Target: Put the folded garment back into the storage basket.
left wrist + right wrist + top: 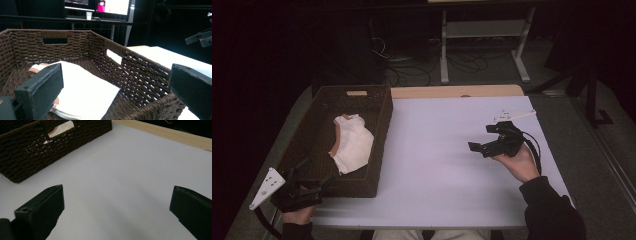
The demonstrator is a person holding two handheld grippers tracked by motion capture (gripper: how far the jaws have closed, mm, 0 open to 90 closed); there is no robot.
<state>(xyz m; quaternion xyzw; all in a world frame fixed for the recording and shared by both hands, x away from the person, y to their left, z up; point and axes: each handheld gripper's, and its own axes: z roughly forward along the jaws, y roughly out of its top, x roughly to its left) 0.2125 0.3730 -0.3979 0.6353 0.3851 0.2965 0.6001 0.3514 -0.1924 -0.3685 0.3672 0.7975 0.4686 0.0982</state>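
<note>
Both grippers idle, jaws spread wide, nothing held.
Left gripper hovered by dark woven wicker basket holding folded white cloth; right gripper above white table. Risk judged: snagging basket rim, dragging it.

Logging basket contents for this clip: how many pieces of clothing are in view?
1. A folded white garment with a tan collar lies on the floor of the brown woven basket at the table's left. Anything beneath it would be hidden.
</note>
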